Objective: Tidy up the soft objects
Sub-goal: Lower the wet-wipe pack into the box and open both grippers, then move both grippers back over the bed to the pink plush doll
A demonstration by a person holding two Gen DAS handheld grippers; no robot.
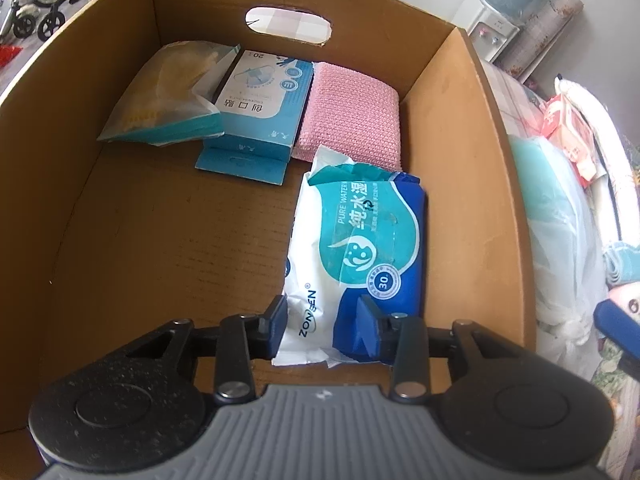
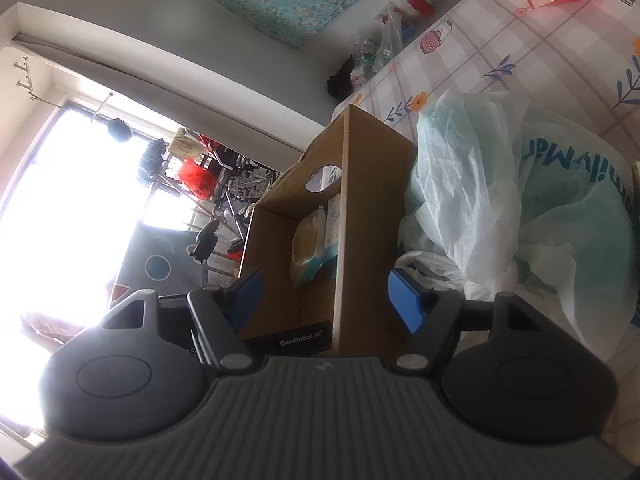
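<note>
Four soft or light items are already sitting inside the cardboard box (image 1: 460, 128), so we are judging the job as well under way. Straight ahead of the left gripper (image 1: 324, 324) the wet-wipe pack (image 1: 360, 248) is lying on the box floor, its near end reaching back between the two fingers. Whether the pads are actually pressing on the wrapper or standing just clear of it, we cannot tell; the jaws are standing partly apart, about as wide as the pack's end. We are reading this as the moment of setting the pack down or letting it go.

Farther ahead, against the far wall under the handle hole, the pink knitted cloth (image 1: 352, 112) is lying just beyond the wipes. The blue plaster carton (image 1: 260, 112) is lying to the left of that, and the clear bag with yellow contents (image 1: 168, 92) farther left again, overlapping the carton's edge.

The right gripper (image 2: 326, 300) is hanging outside the box with its jaws spread and nothing between them, the box's side wall directly ahead. Off to its right, white and pale green plastic bags (image 2: 500, 184) are lying heaped on the patterned tablecloth (image 2: 520, 40). We are taking those as what is left to gather.
</note>
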